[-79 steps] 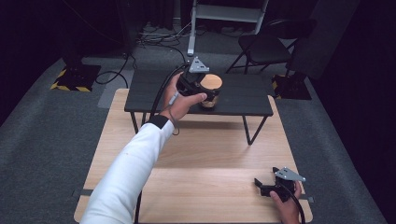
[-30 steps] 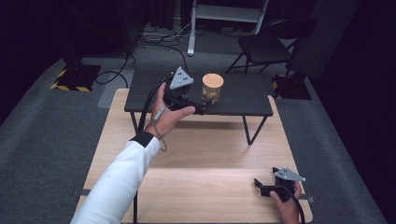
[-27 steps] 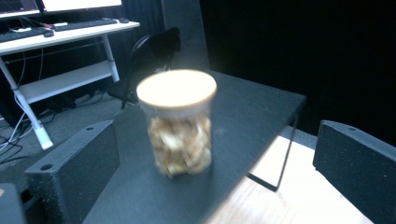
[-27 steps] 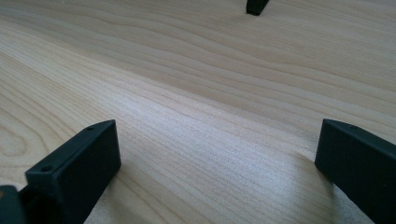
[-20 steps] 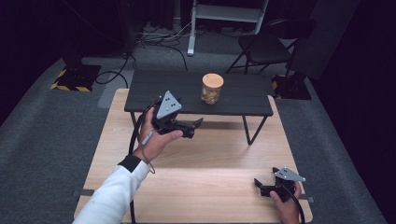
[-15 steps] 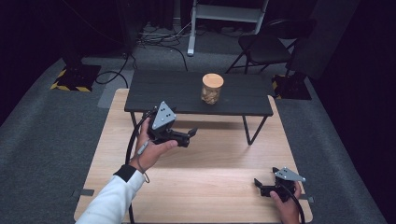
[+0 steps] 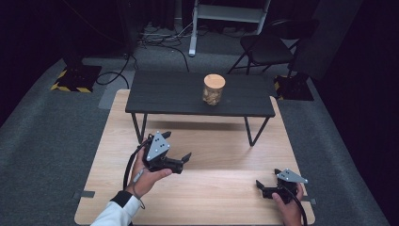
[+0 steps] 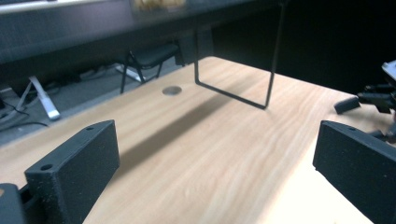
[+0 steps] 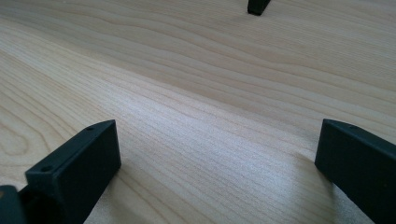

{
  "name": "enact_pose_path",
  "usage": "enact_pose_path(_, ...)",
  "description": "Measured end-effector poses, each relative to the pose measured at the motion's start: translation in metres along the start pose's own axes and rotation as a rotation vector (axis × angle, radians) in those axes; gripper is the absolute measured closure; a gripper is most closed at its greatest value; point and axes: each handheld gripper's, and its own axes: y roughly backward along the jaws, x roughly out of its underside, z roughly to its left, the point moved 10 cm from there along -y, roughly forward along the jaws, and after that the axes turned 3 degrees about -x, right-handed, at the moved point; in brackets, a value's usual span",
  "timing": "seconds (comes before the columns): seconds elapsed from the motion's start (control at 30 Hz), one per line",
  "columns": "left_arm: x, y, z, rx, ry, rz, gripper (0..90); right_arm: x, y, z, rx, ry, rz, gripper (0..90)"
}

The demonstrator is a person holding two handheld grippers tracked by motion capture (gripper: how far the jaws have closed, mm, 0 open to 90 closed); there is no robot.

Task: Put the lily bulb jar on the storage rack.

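A glass jar (image 7: 214, 89) with a wooden lid stands upright on the low black stand (image 7: 164, 96) at the far side of the wooden table (image 7: 221, 188). My left gripper (image 7: 178, 147) hovers open over the table's near left, well short of the stand, with nothing between its jaws. In the left gripper view, the left gripper (image 8: 215, 154) faces the stand's wire leg (image 8: 271, 60), and the jar's base (image 8: 156, 3) shows at the top edge. My right gripper (image 7: 267, 179) rests open at the near right; the right gripper (image 9: 217, 154) sits low over bare wood.
The stand's thin legs (image 7: 251, 132) rest on the wooden table. A folding chair (image 7: 268, 47) and cables (image 7: 155, 37) are on the grey carpet beyond. The right gripper (image 8: 373, 95) shows at the right edge of the left gripper view.
My left gripper let go of the jar on the black stand and drew back toward the person, now open over the wood. The right gripper has stayed put.
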Motion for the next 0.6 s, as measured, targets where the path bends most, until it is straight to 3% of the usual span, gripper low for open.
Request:
enact_pose_path(0.07,0.012,0.002,-0.002,0.002,0.014,0.004,0.4,0.000,0.000,0.000,0.000,0.000,0.000,0.0)
enact_pose_path(0.1,0.025,0.005,-0.004,-0.005,0.017,0.004,0.4,0.000,0.000,0.000,0.000,0.000,0.000,0.0)
enact_pose_path(0.3,0.051,0.008,-0.007,-0.022,0.037,0.046,0.4,0.000,0.000,0.000,-0.001,0.000,0.000,0.0)
enact_pose_path(0.53,0.076,0.011,-0.015,-0.021,0.024,0.090,0.4,0.000,0.000,0.000,-0.001,0.001,0.000,0.0)
enact_pose_path(0.6,0.083,0.011,-0.017,-0.014,0.004,0.111,0.4,0.000,0.000,0.000,-0.002,0.001,0.000,0.0)
